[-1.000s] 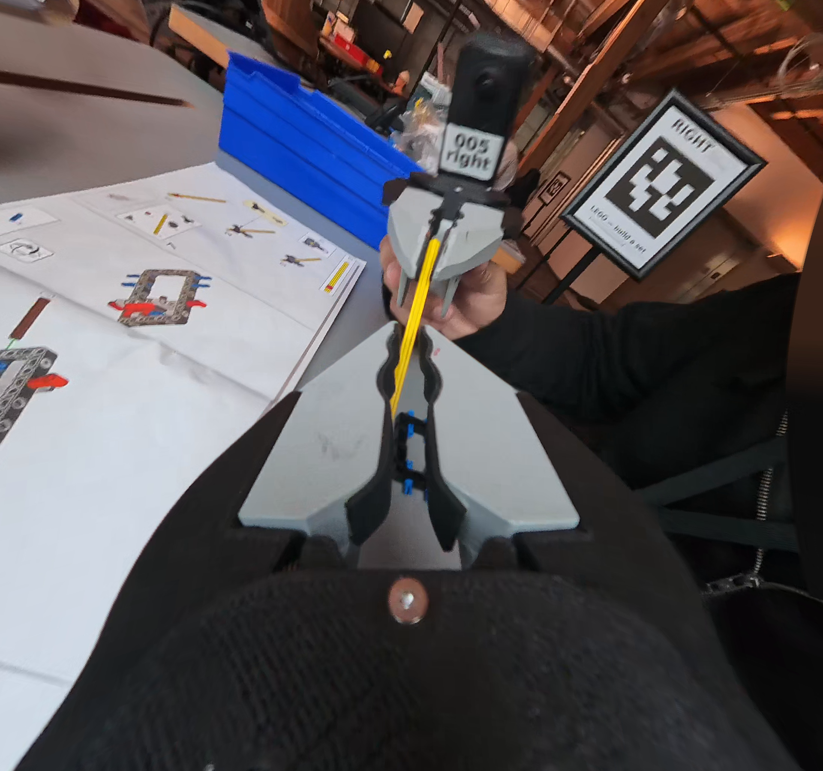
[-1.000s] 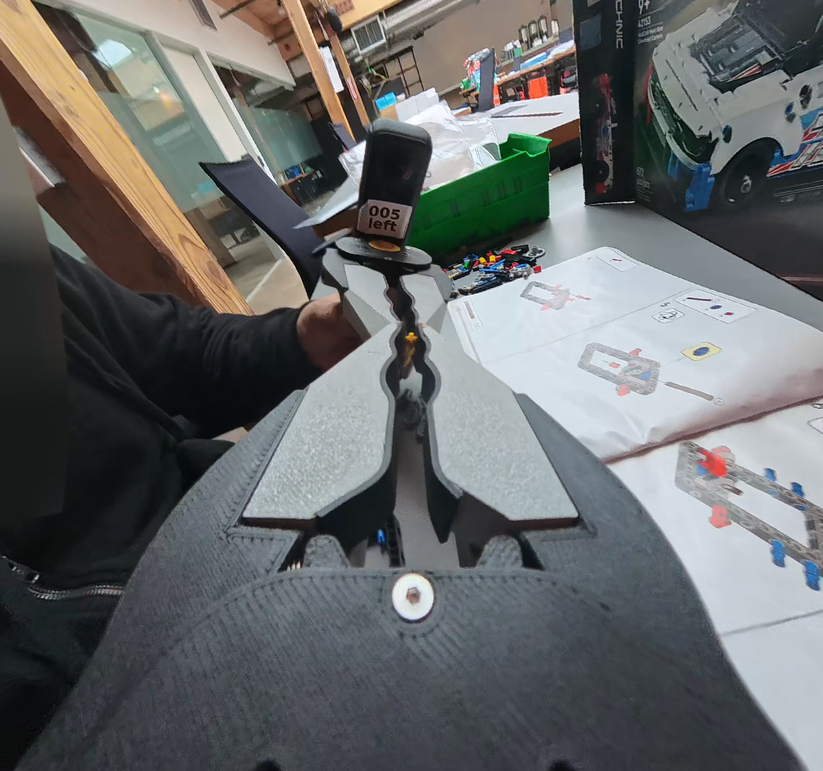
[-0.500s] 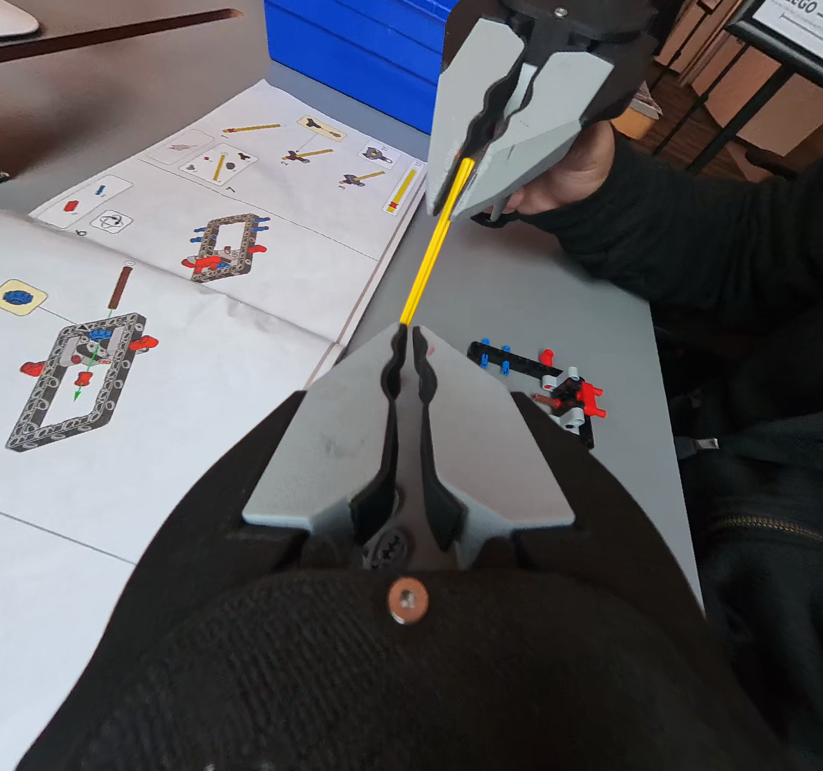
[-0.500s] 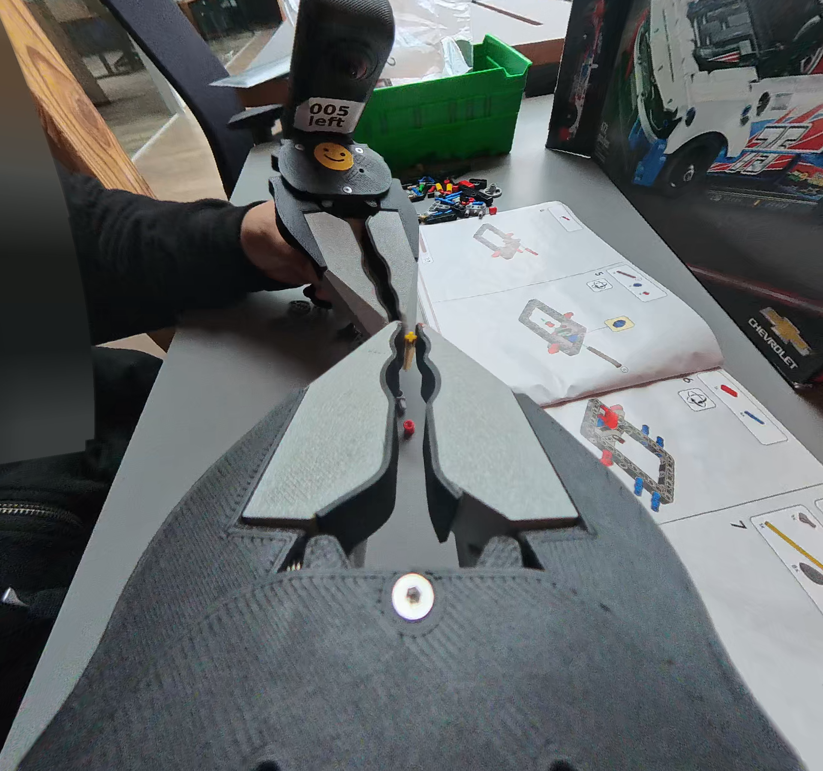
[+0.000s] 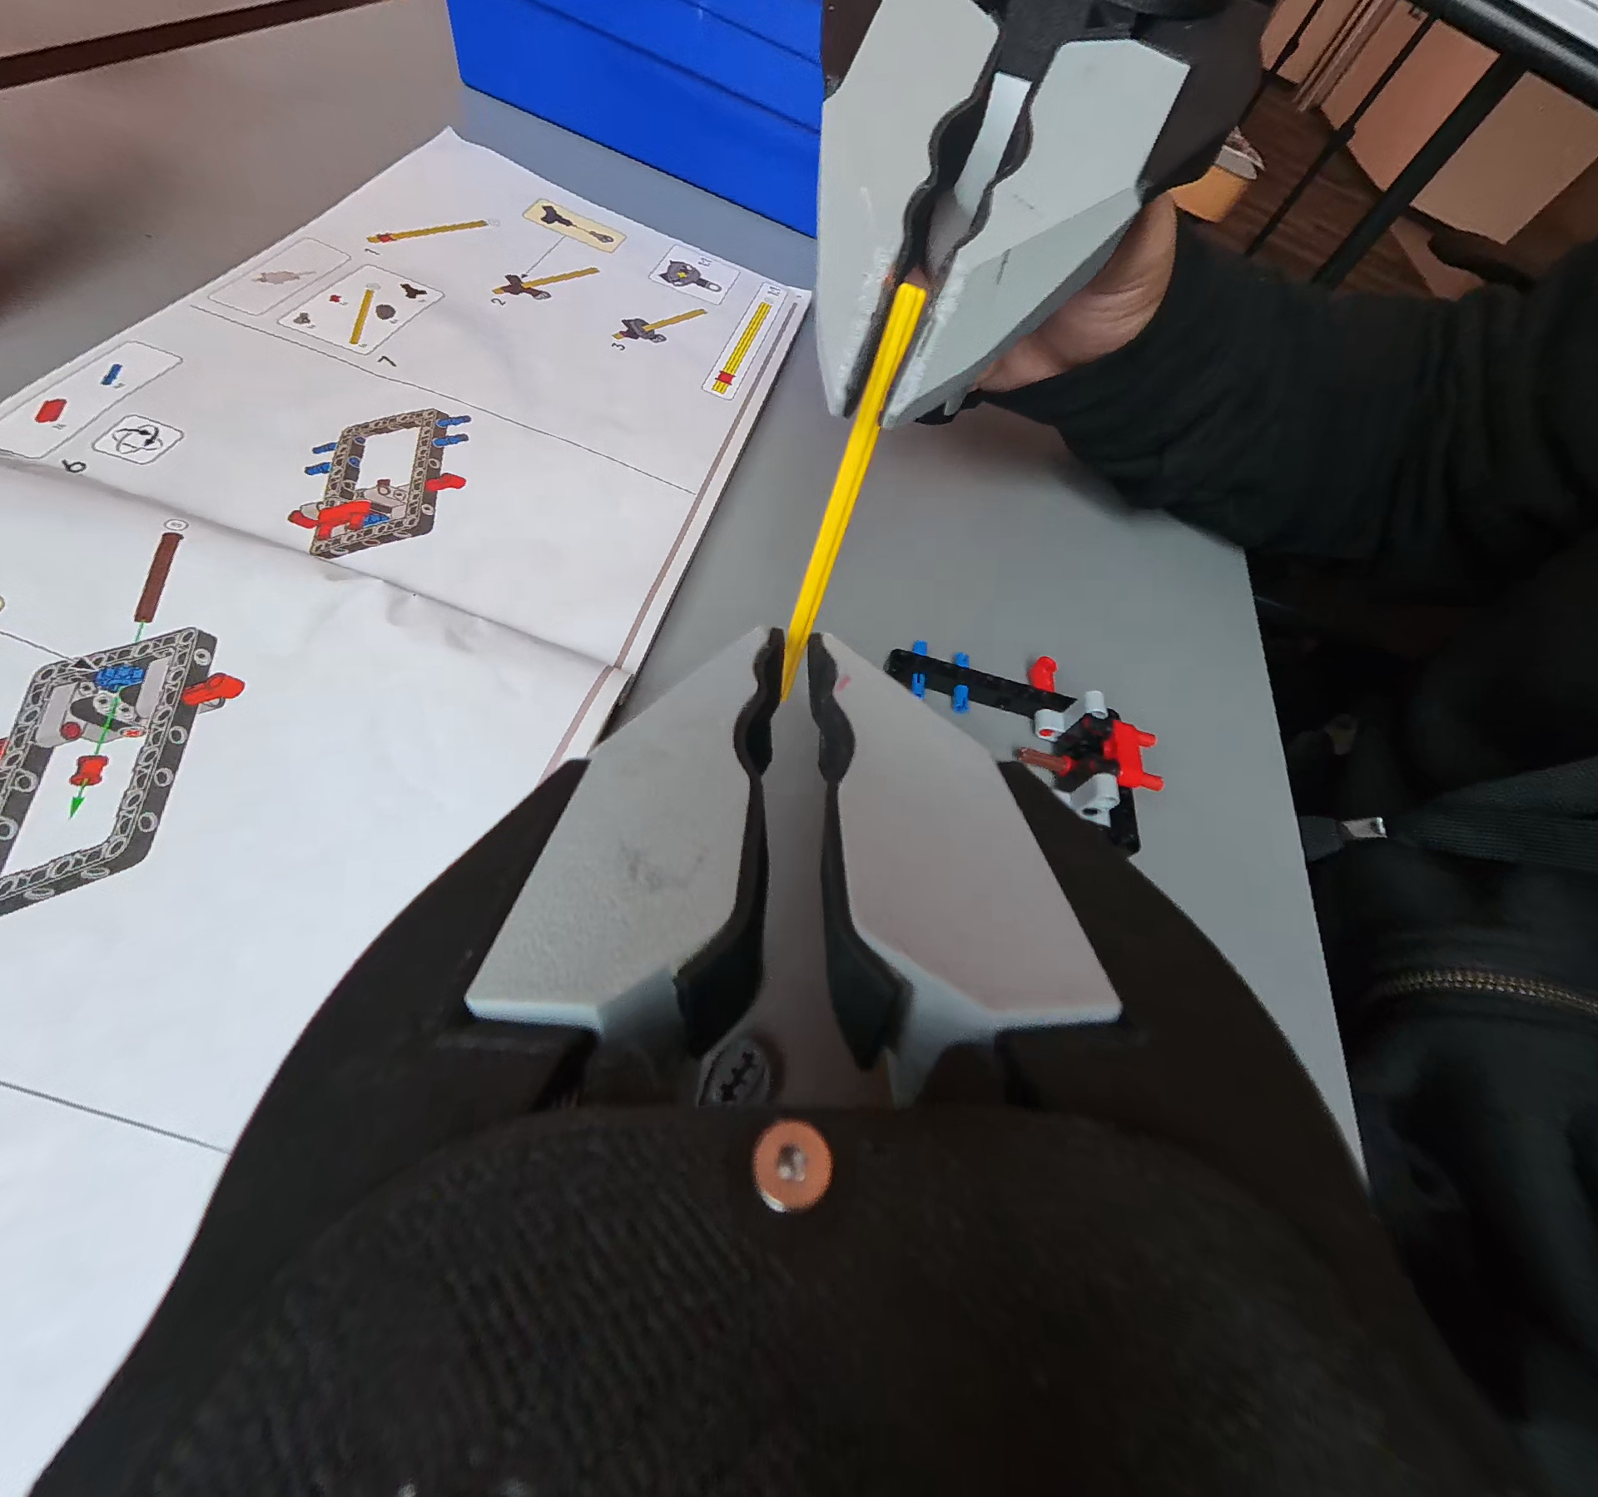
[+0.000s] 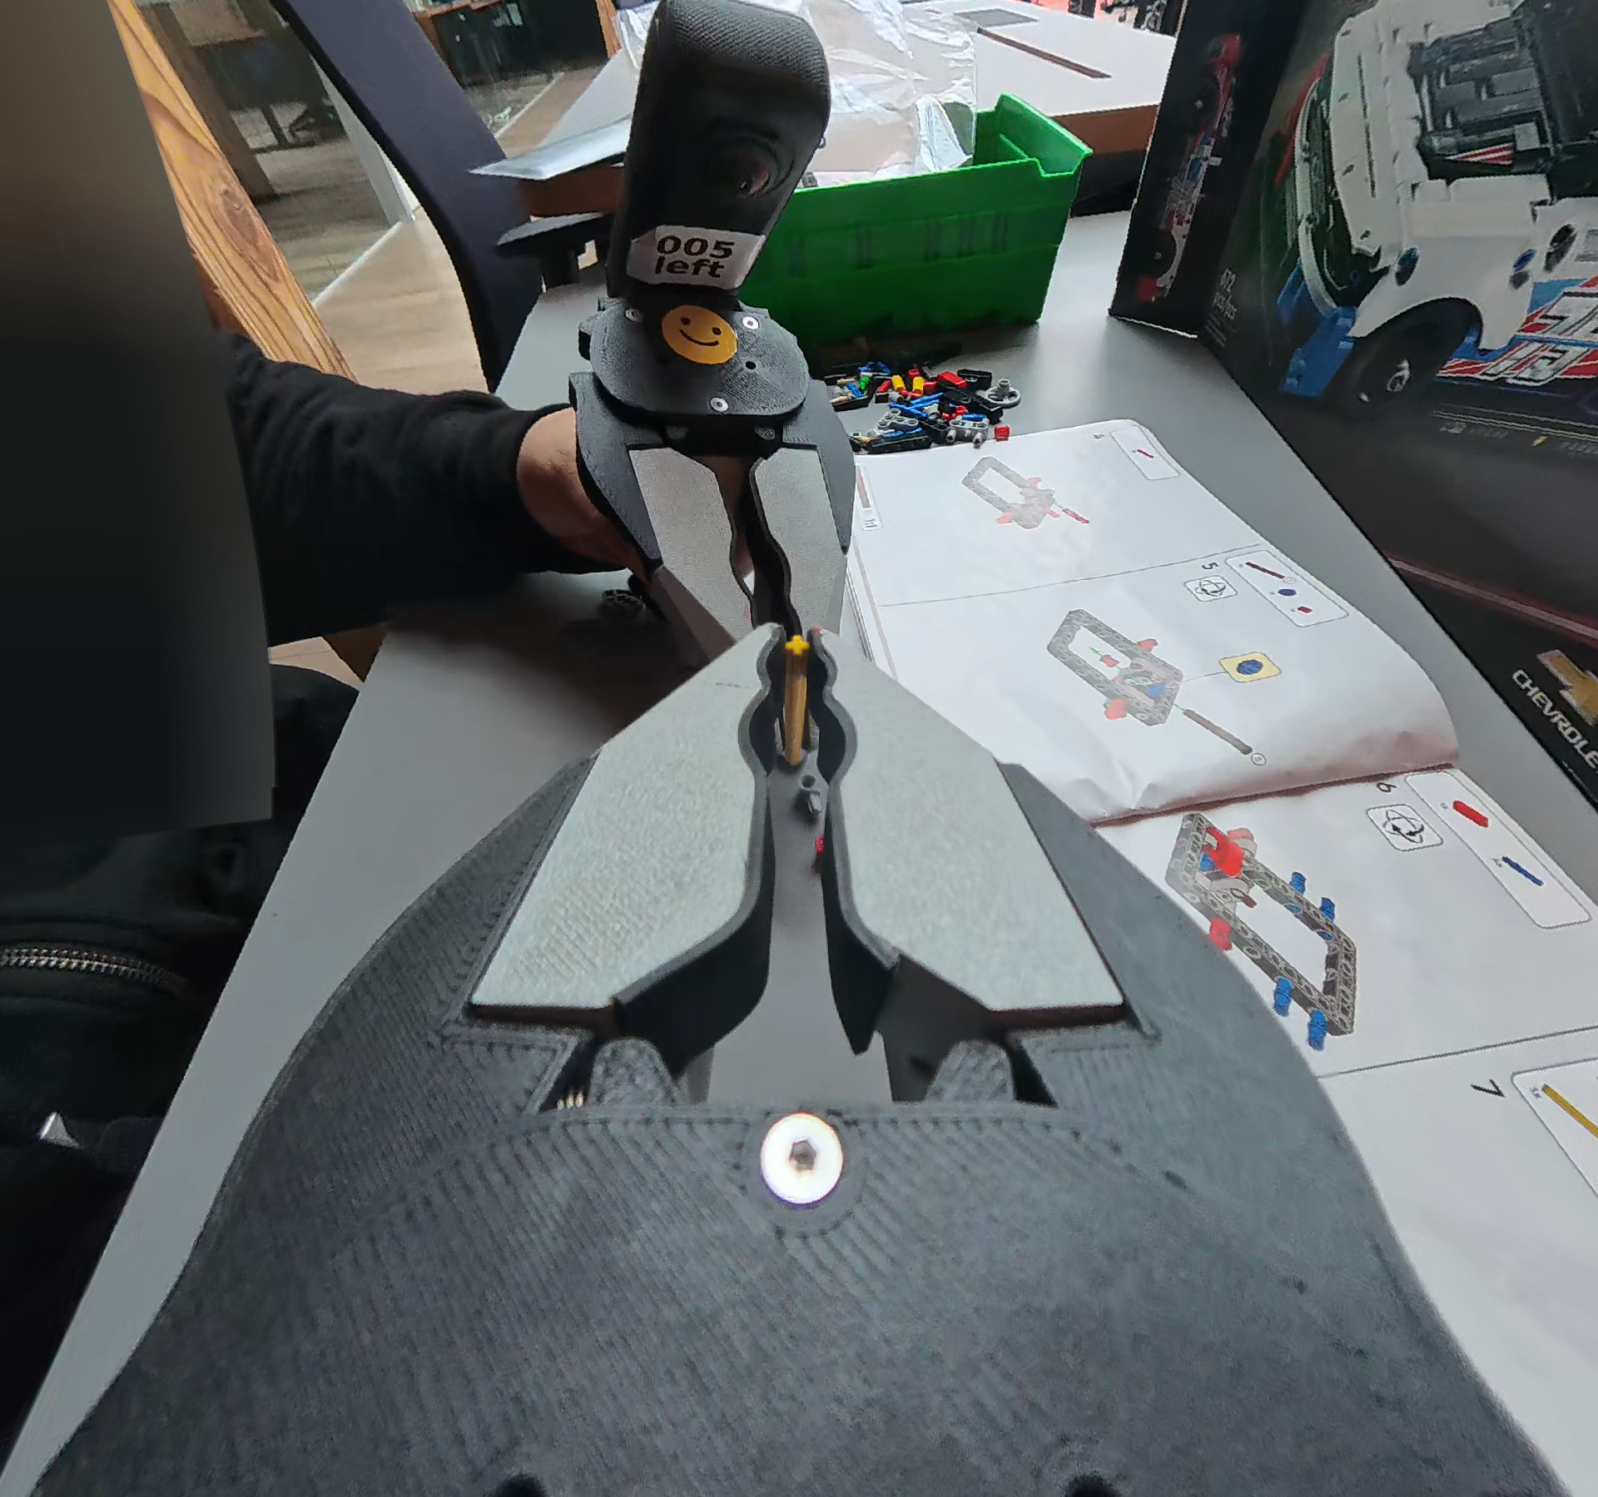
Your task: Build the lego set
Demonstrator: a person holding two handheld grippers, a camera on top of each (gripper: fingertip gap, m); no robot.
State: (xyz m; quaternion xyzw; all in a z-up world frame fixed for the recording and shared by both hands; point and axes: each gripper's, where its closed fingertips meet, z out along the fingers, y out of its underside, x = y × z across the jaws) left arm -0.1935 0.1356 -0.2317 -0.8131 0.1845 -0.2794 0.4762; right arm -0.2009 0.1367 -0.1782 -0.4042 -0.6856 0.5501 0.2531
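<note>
Grippers dropped from raised pose toward grey table (image 5: 994, 522); frame assembly left lying there.

Right gripper (image 5: 865, 409) at 12 o'clock clamps long thin yellow plastic axle (image 5: 834, 504).

Left gripper (image 5: 791, 660): jaws slightly parted around axle tip, grip uncertain.

Black frame assembly with red and blue pins (image 5: 1072, 738) at 3 o'clock, near table edge.

Open paper instruction booklet (image 5: 432, 677) at 9 o'clock; blue plastic bin (image 5: 640, 46) at 11. Little room.

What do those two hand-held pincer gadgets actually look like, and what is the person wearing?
Each is a black plastic body with two pale grey wedge fingers edged by wavy black pads. The left gripper carries a rounded black camera, a white label and a yellow smiley sticker. The right gripper looks alike underneath. Both arms wear black sleeves.
</note>
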